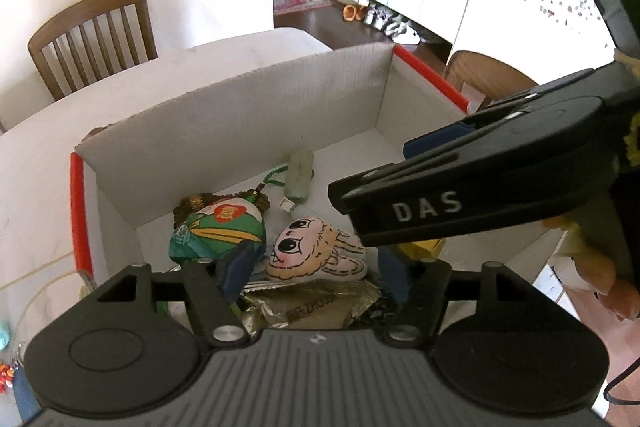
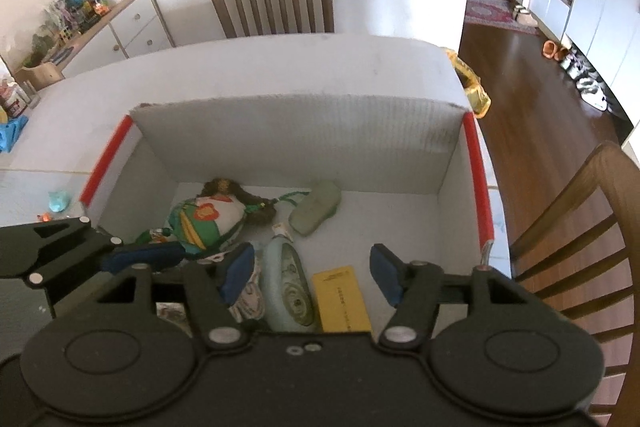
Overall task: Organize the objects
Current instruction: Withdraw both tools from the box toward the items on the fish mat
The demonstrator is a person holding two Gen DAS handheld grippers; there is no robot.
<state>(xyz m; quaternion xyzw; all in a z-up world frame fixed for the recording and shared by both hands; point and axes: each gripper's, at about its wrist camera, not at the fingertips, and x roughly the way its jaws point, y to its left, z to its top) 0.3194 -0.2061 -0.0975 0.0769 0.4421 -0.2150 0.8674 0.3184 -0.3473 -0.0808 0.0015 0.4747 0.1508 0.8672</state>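
A: Both grippers hover over the white box [image 2: 304, 131], jaws spread, nothing pinched. Risk?

B: The right gripper [image 2: 316, 277] could clip the left gripper [image 1: 316, 273] at its nine o'clock; they crowd together.

A: Contents?

B: Green pouch [image 2: 204, 219] at eleven, yellow card [image 2: 340, 299] at six, jade piece [image 2: 316, 209] at twelve, cartoon plush [image 1: 316, 251].

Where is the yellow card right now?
In the right wrist view, the yellow card lies flat on the box floor, just right of the pale green pouch.
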